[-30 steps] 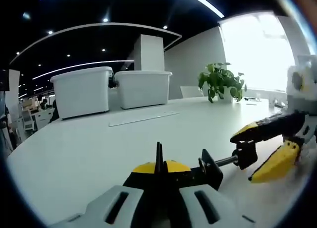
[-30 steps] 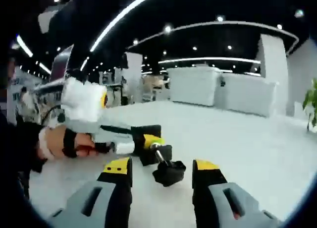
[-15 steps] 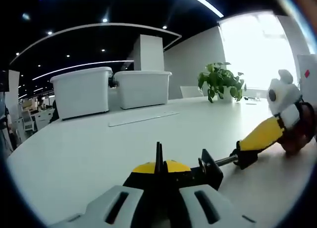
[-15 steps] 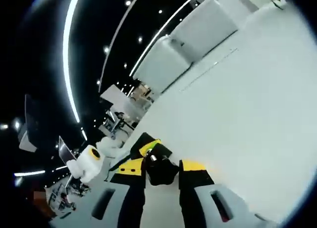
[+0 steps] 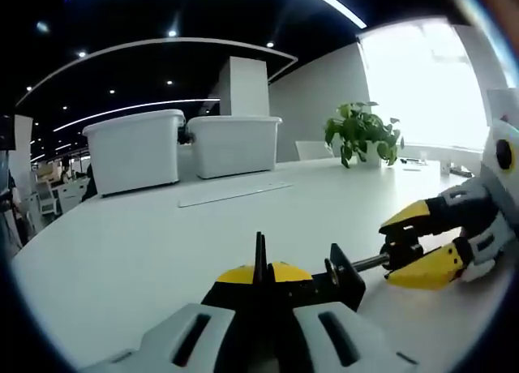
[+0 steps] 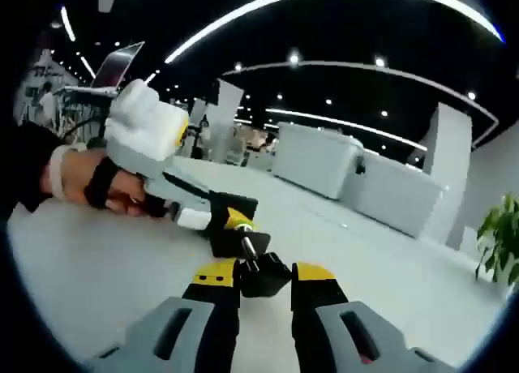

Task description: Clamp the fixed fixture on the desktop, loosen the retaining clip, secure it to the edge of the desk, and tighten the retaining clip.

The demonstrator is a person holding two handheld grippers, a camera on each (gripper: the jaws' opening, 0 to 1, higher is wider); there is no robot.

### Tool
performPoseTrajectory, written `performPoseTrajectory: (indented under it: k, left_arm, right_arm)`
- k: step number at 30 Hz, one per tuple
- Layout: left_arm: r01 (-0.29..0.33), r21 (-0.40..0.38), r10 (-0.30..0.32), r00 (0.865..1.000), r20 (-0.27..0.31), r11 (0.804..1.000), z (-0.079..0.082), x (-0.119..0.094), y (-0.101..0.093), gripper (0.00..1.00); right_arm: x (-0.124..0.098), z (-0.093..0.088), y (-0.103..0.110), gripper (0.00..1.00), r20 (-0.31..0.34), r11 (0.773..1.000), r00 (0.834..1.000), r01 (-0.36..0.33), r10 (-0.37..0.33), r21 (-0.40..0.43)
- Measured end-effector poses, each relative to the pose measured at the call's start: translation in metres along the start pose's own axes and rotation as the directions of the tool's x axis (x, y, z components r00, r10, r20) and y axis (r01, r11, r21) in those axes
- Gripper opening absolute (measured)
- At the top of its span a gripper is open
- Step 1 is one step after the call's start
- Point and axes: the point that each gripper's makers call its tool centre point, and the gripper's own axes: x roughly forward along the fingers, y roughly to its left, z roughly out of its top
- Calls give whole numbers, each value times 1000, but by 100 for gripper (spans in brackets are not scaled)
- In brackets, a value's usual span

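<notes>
Left gripper view: left claw (image 5: 261, 296) pinched tight on the clamp (image 5: 280, 280), which sits on the bench (image 5: 146, 243).

Right gripper view: right claw (image 6: 261, 277) closed around the knob (image 6: 263, 276). Looks rigid, light metal; knob's the spot to grab.

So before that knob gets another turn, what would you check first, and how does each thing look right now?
1. Left gripper shut on the clamp: ok, jaws closed around its yellow and black body.
2. Right gripper on the knob: ok, the black knob sits between the yellow-tipped jaws, which look closed on it.
3. Screw runs straight from clamp to knob: ok.
4. Clamp resting on the desk: ok, still on the desktop, not yet at the edge.
5. How far the screw is loosened: cannot tell.
6. Bins and plant out of the way: ok, far back.
</notes>
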Motion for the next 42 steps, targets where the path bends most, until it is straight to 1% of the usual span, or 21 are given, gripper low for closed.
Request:
performPoseTrajectory:
  k: [2, 5, 9, 11, 13, 15, 17, 18, 20, 21, 22, 25, 28, 30, 32, 34, 36, 37, 40, 41, 42]
  left_arm:
    - [0, 1, 0, 1000, 0, 1000, 1, 0, 0, 4]
    - [0, 2, 0, 1000, 0, 1000, 1, 0, 1, 4]
    - [2, 1, -2, 1000, -1, 1000, 0, 1, 2, 4]
    - [1, 0, -1, 1000, -1, 1000, 0, 1, 3, 4]
    - [2, 1, -2, 1000, 0, 1000, 0, 1, 4, 4]
    - [6, 1, -6, 1000, 0, 1000, 0, 1, 3, 4]
    - [7, 0, -7, 1000, 0, 1000, 0, 2, 3, 4]
    - [9, 0, -9, 1000, 0, 1000, 0, 3, 2, 4]
    - [10, -1, -10, 1000, 0, 1000, 0, 3, 2, 4]
    - [10, -1, -10, 1000, 0, 1000, 0, 3, 2, 4]
    - [11, -1, -11, 1000, 0, 1000, 0, 3, 3, 4]
    - [14, -3, -14, 1000, -1, 1000, 0, 4, 3, 4]
    - [16, -4, -16, 1000, 0, 1000, 0, 3, 2, 4]
    - [17, -4, -17, 1000, 0, 1000, 0, 1, 1, 4]
    - [17, -3, -17, 1000, 1, 1000, 0, -2, -2, 4]
    - [17, -1, -17, 1000, 1, 1000, 0, -4, -4, 4]
    - [17, -2, -17, 1000, 1, 1000, 0, -5, -5, 4]
    - [16, 0, -16, 1000, 1, 1000, 0, -6, -5, 4]
    - [13, -1, -13, 1000, 1, 1000, 0, -8, -6, 4]
    - [13, -1, -13, 1000, 1, 1000, 0, -8, -7, 4]
    - [12, 0, -12, 1000, 1, 1000, 0, -8, -7, 4]
  right_arm:
    - [0, 1, 1, 22, 11, 994, 1000, 14, -13, -107]
    - [0, 1, 2, 22, 22, 976, 999, 37, -33, -215]
    - [2, 1, 0, 23, 22, 978, 999, 37, -33, -203]
    - [3, -1, -1, 24, 15, 985, 1000, 22, -20, -169]
    - [4, -3, -3, 24, 2, 999, 1000, -13, 13, -34]
    - [3, -4, -6, 25, -20, 990, 999, -27, 30, 136]
    - [2, 1, -14, 29, -6, 944, 1000, -27, 30, 329]
    - [1, -1, -19, 33, -26, 920, 999, -11, 23, 392]
    - [1, -1, -24, 33, -26, 889, 999, -11, 26, 459]
    - [3, -3, -25, 33, -29, 853, 999, -23, 44, 521]
    - [5, -6, -28, 33, -34, 804, 998, -27, 59, 594]
    - [6, -20, -35, 32, -72, 683, 994, -3, 82, 730]
    - [9, -34, -38, 29, -84, 533, 988, 3, 127, 846]
    - [12, -39, -39, 28, -78, 451, 985, -2, 157, 893]
    - [11, -39, -33, 28, -75, 431, 982, -8, 175, 902]
    - [14, -40, -30, 27, -58, 396, 982, -18, 178, 918]
    - [13, -36, -23, 24, -50, 313, 978, -16, 204, 950]
    - [15, -39, -26, 24, -57, 297, 977, -7, 207, 955]
    - [9, -33, -16, 23, -50, 322, 977, -20, 206, 946]
    - [8, -31, -15, 22, -50, 357, 978, -26, 202, 934]
    - [7, -30, -14, 22, -49, 404, 978, -38, 203, 914]
